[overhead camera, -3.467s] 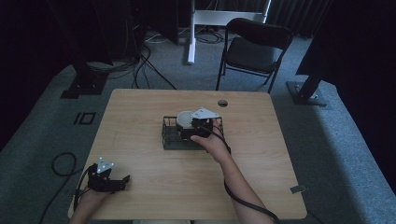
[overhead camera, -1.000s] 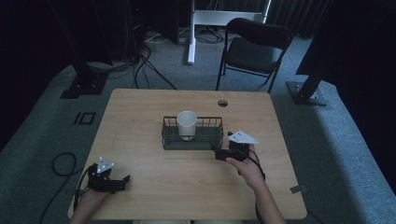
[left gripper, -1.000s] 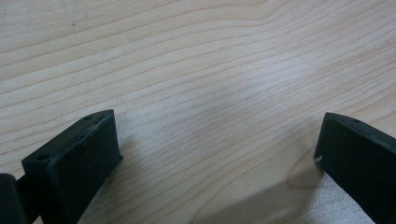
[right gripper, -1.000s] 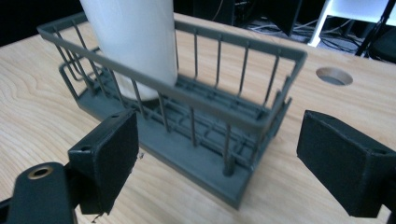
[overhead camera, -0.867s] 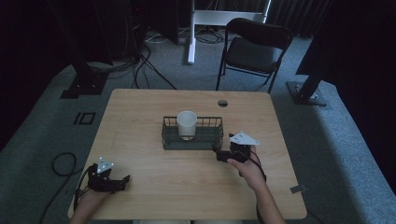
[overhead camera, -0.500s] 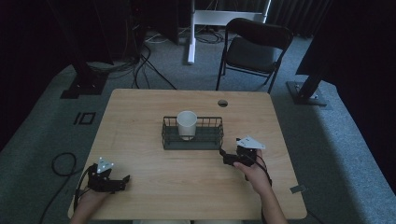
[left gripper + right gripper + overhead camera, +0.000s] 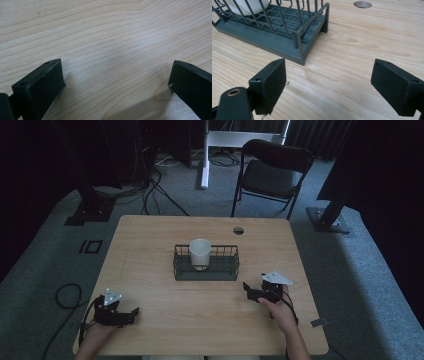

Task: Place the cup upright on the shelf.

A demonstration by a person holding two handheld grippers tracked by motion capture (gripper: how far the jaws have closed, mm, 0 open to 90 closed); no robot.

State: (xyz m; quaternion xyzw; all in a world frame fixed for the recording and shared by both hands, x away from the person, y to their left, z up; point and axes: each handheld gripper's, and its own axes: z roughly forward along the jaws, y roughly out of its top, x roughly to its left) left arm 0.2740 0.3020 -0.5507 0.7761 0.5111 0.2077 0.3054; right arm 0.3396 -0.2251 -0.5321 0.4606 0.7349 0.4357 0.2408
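Plainly, the white cup (image 7: 200,253) in the wire basket (image 7: 230,268) bears no lettering.

Wooden surface (image 7: 150,245) with a round cable hole (image 7: 238,230) near the far edge. Behind it there's a black folding chair (image 7: 272,170), a white stand (image 7: 220,140), cables (image 7: 155,180) on grey carpet (image 7: 350,270).

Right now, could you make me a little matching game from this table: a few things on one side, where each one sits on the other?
Things:
1. white cup
2. wire basket
3. left tool
4. right tool

Places:
A. near left corner of the table
B. middle of the table
C. inside the basket
D. just right of the basket, nearer the person

Pairs: 1-C, 2-B, 3-A, 4-D
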